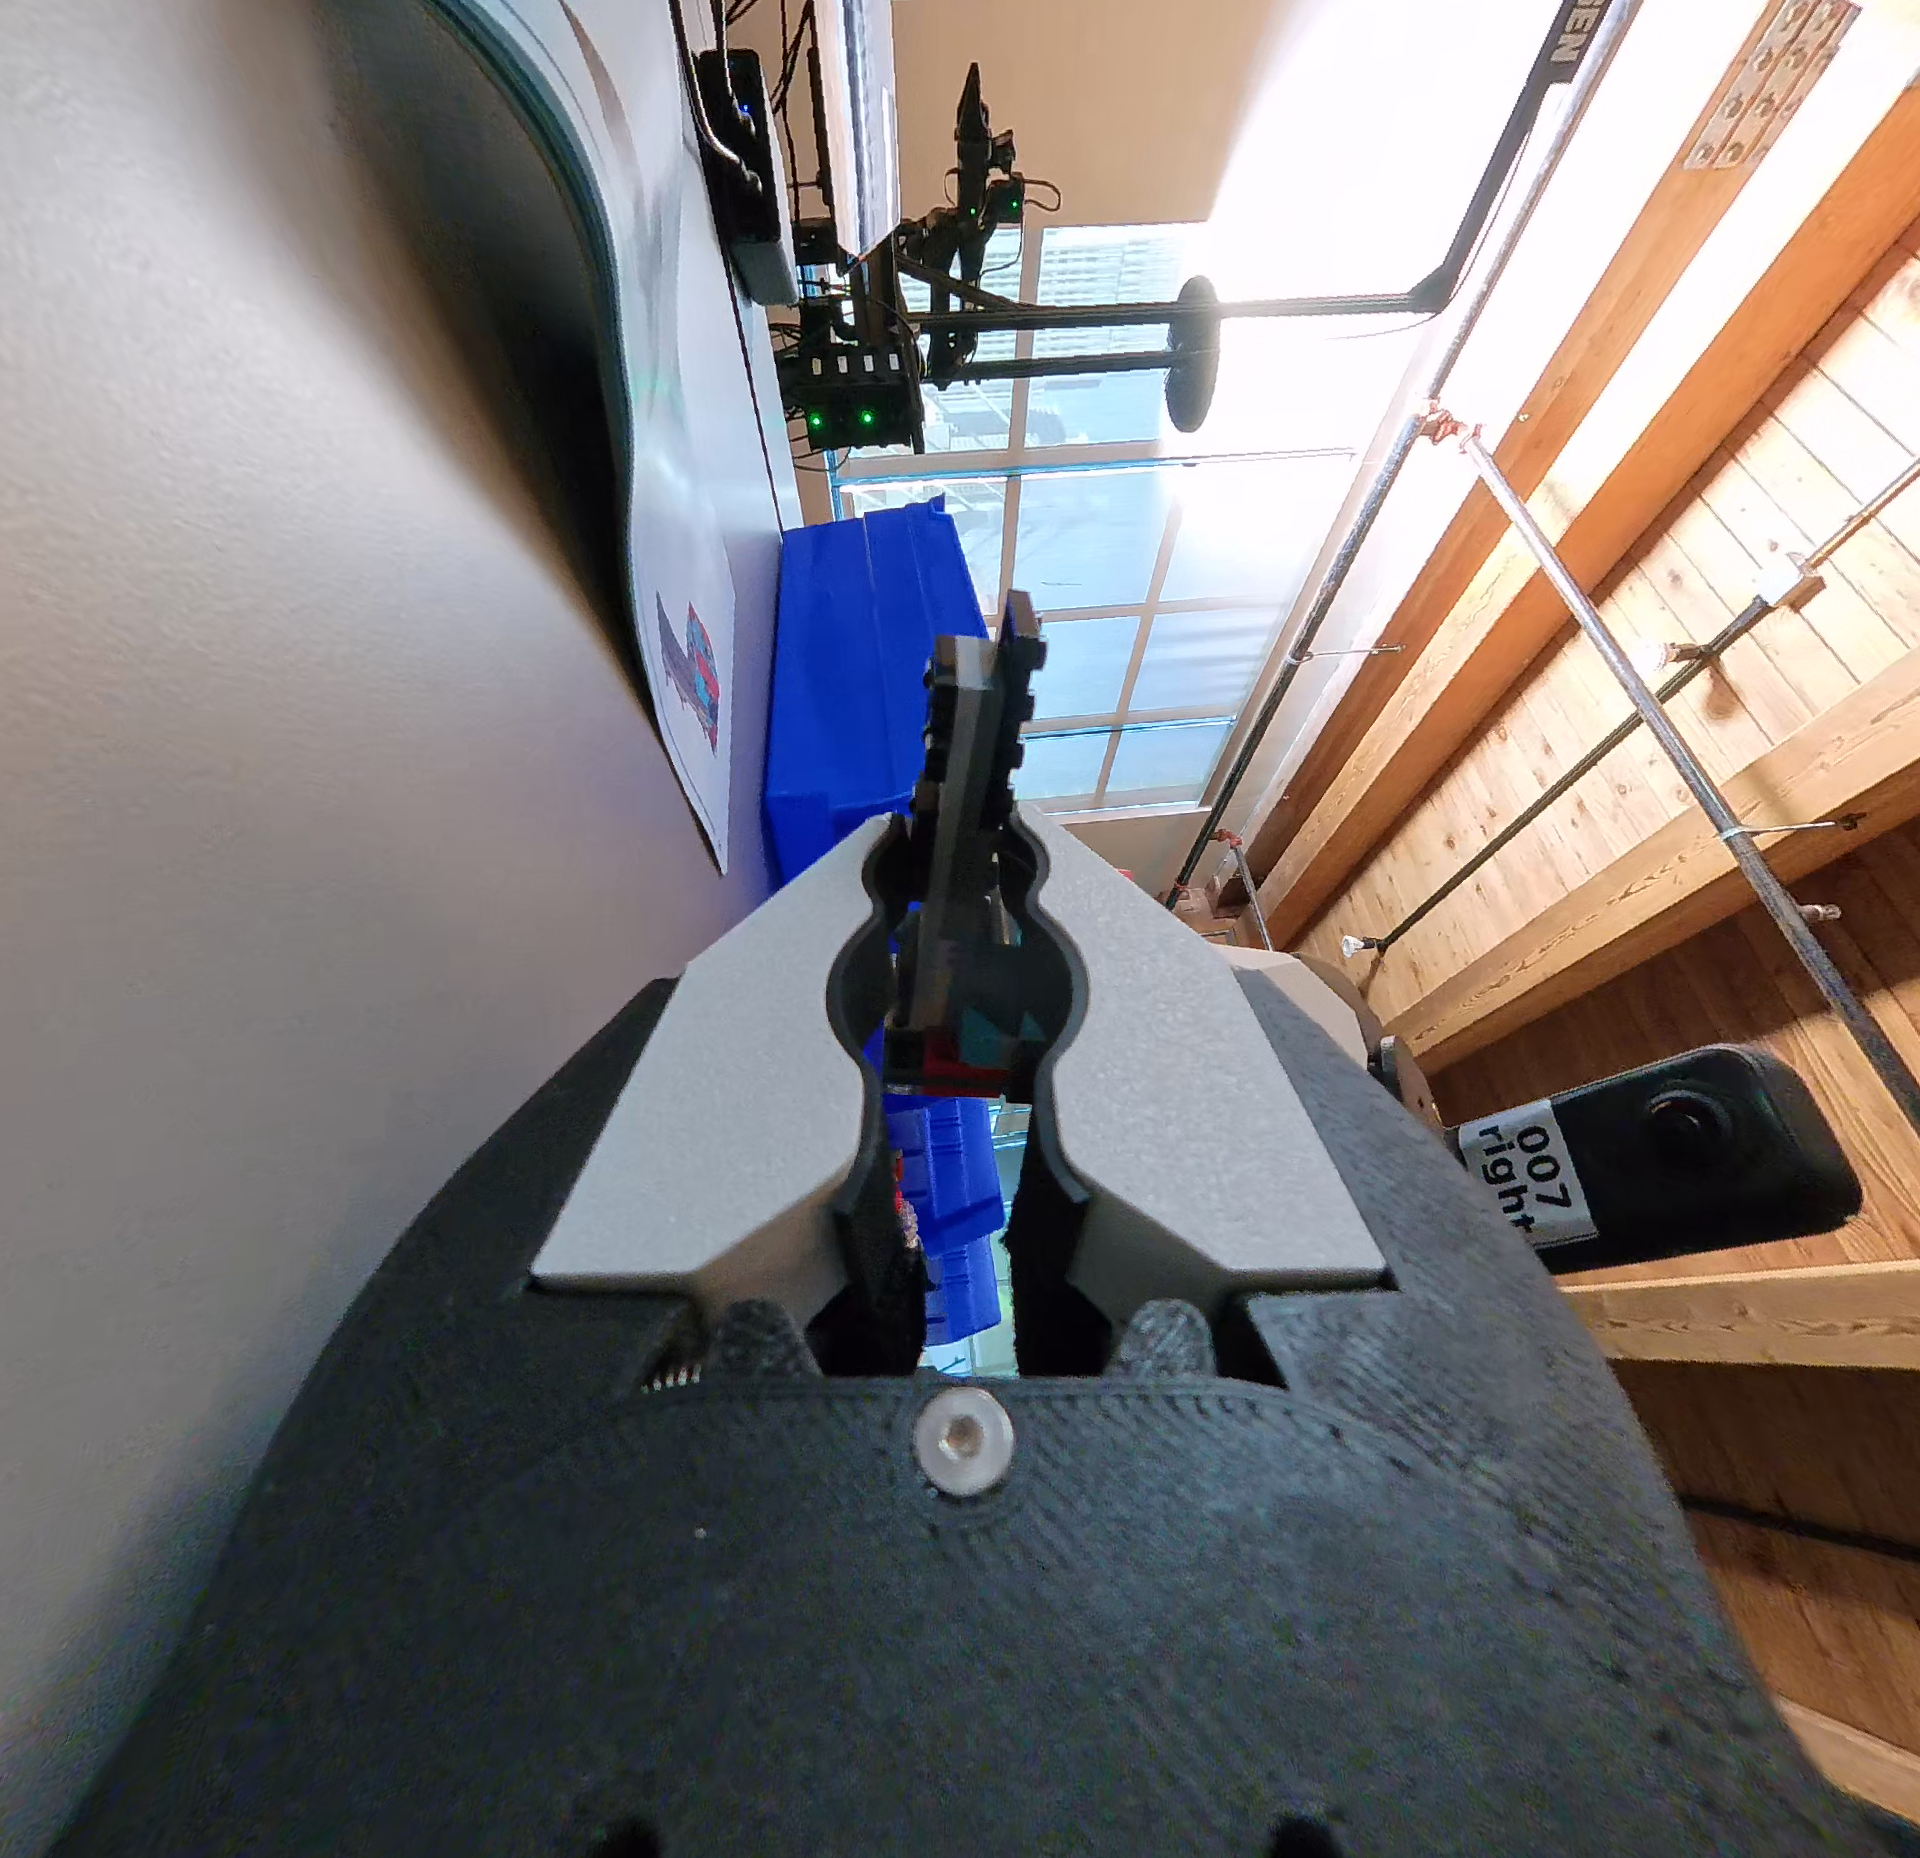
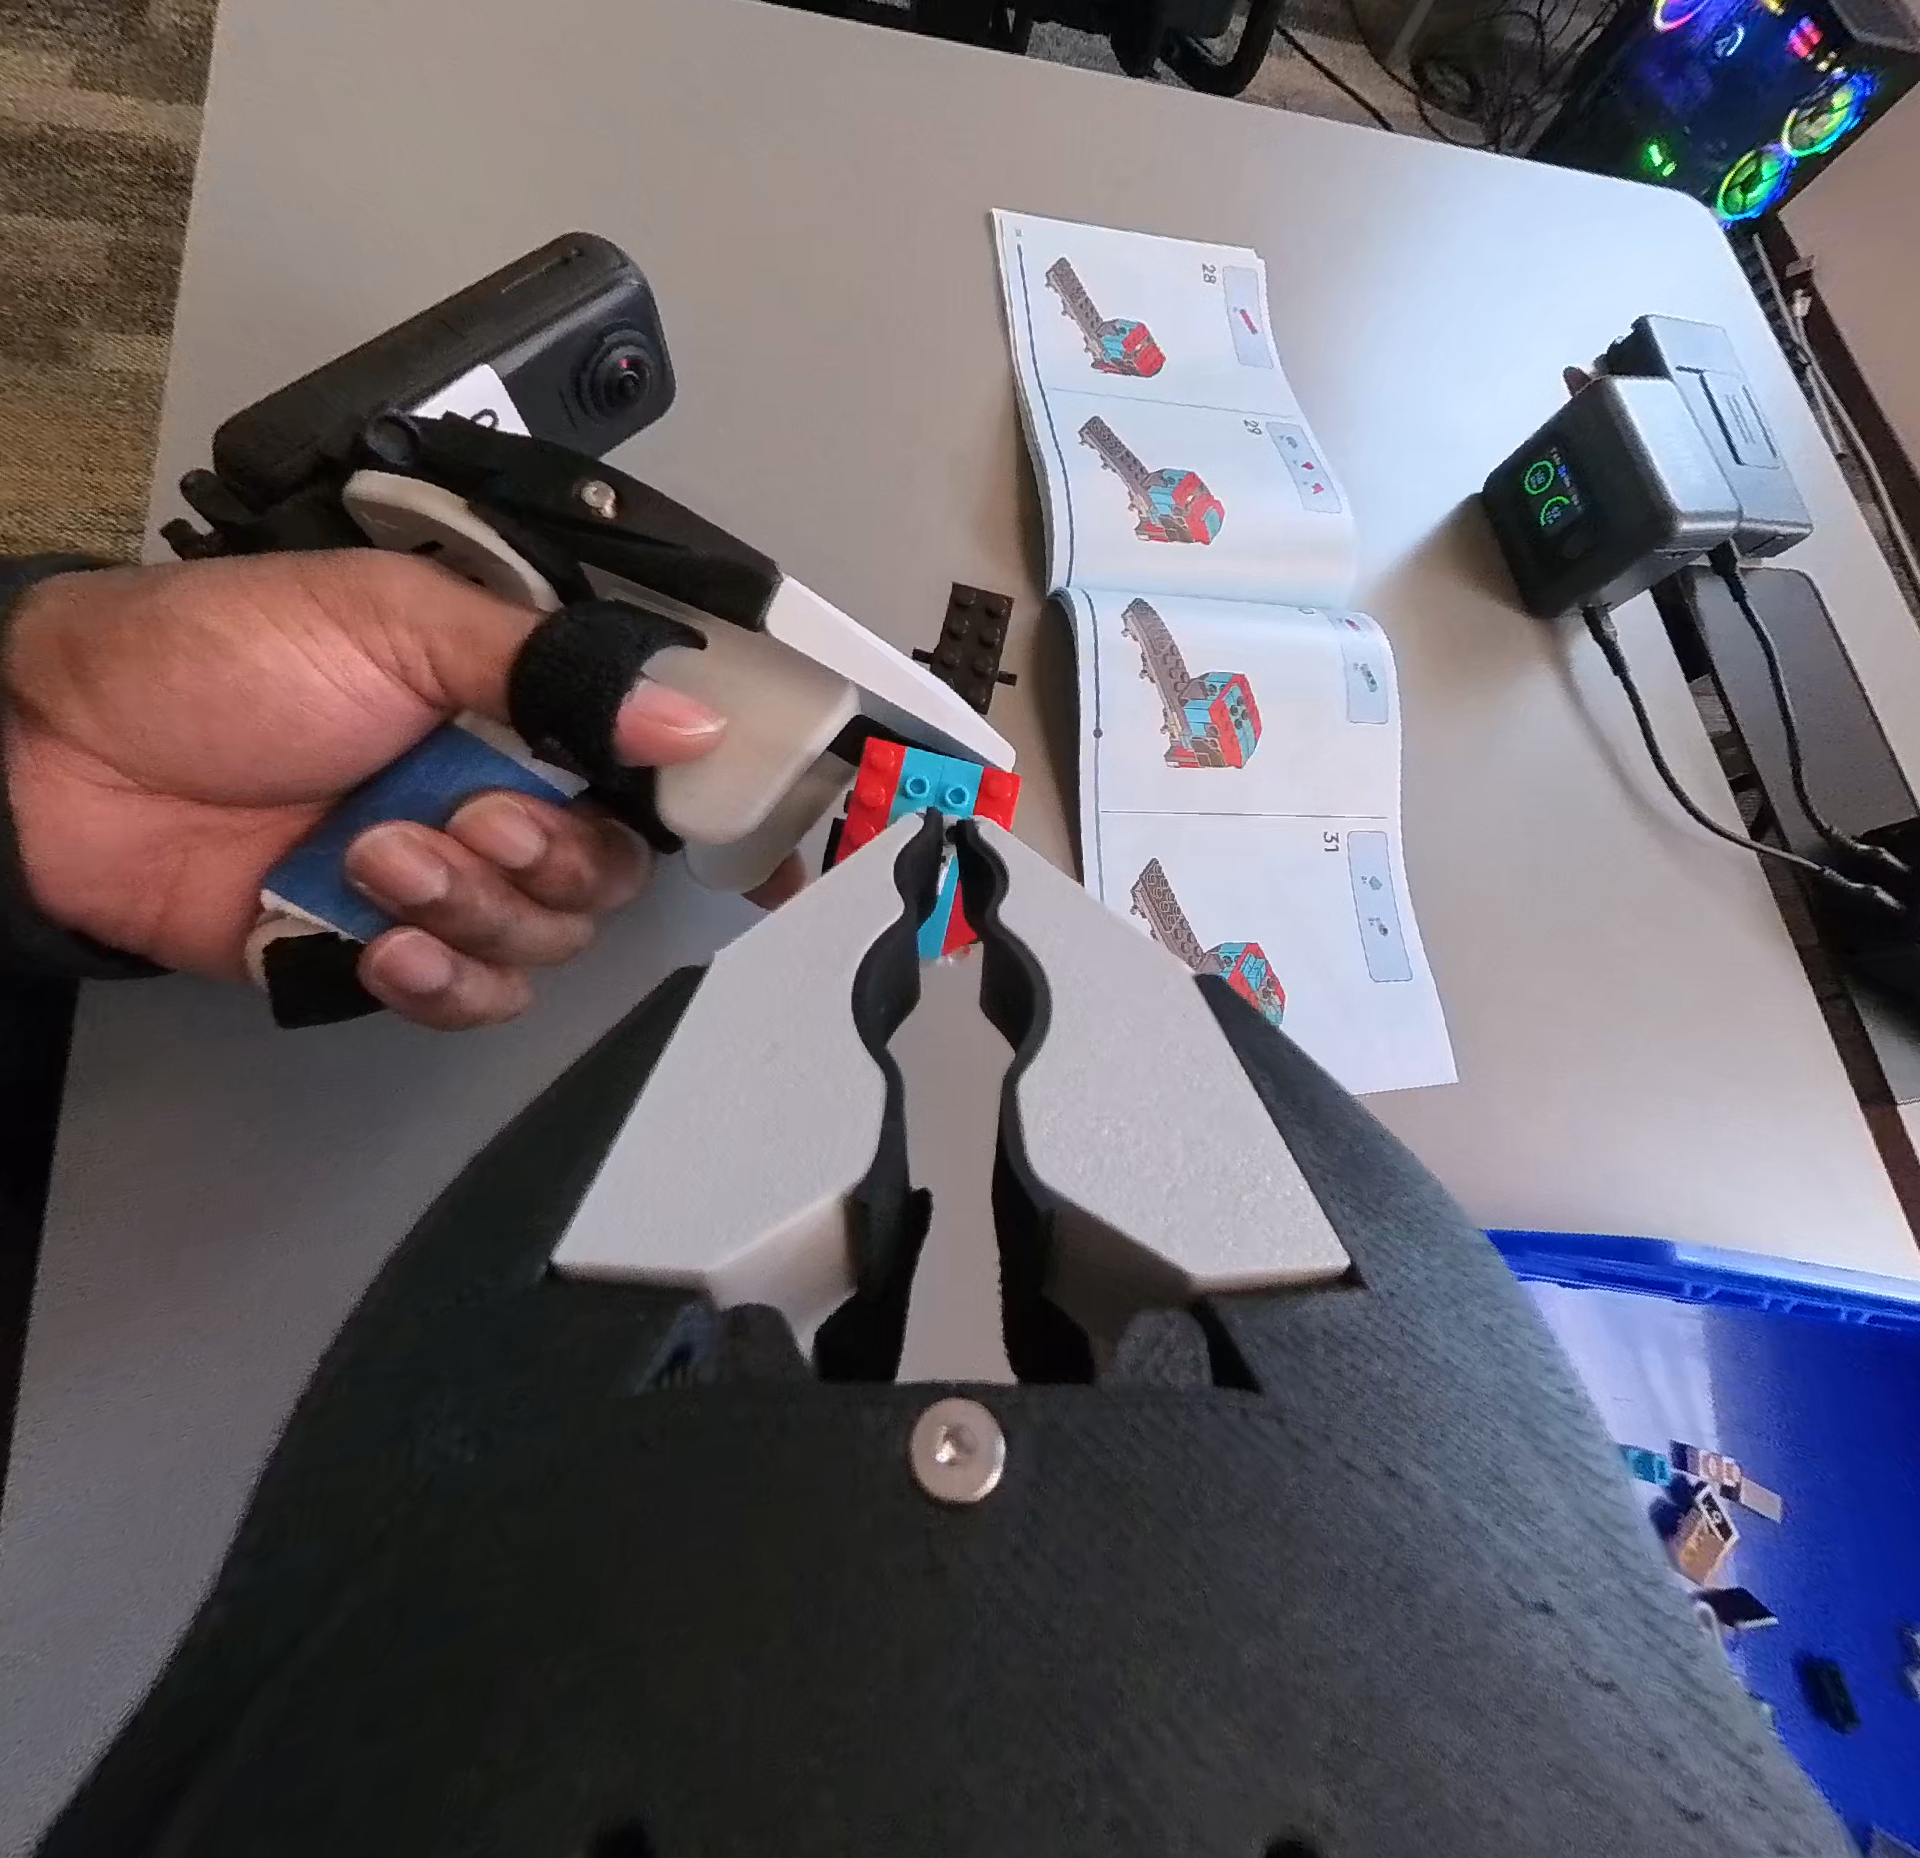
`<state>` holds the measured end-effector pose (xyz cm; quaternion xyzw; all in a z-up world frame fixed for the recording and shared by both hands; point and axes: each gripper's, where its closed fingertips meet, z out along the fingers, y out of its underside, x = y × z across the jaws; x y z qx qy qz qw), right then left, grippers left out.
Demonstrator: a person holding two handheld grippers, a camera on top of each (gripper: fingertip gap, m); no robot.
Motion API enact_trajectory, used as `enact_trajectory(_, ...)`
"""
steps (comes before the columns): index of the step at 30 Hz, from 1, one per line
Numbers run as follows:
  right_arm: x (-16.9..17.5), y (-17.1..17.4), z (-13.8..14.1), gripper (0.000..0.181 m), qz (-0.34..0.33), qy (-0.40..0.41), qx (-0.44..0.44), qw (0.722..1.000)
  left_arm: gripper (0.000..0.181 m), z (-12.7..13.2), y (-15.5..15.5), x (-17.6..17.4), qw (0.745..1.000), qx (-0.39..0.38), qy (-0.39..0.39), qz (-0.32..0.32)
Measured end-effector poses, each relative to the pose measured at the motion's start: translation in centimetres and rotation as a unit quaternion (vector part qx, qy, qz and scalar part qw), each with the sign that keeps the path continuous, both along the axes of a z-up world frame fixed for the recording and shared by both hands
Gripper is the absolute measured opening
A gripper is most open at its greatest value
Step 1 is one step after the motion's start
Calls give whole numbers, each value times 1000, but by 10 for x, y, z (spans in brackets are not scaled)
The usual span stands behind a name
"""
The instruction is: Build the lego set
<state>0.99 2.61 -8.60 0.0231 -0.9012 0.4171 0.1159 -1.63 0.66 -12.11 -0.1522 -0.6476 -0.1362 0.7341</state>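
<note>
While left claw (image 1: pixel 961 852) clamps the model (image 1: pixel 971 759), right claw (image 2: pixel 948 829) pinches it.

Camera sticker (image 1: pixel 1522 1174): white, lower right, carried black print, not repeated here.
Black strip (image 1: pixel 1569 11): upper right, bore white letters.
Instruction booklet (image 2: pixel 1195 603): centre right, showed printed step numbers.
Charger screen (image 2: pixel 1553 494): green readouts, too small to read.

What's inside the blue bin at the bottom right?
In the blue bin, a few loose Lego pieces, tan, teal and dark. The right gripper covers the rest.
</note>
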Motion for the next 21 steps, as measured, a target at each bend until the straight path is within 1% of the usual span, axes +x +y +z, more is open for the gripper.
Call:
enact_trajectory(17, -1, -1, -5, 0, 13, 85, 44, 995, 17, -4, -4, -1, 1000, -8, -12, 14)
enact_trajectory(21, -1, -2, -5, 0, 12, 84, 42, 995, 17, -4, -4, -1, 1000, -6, -12, 16)
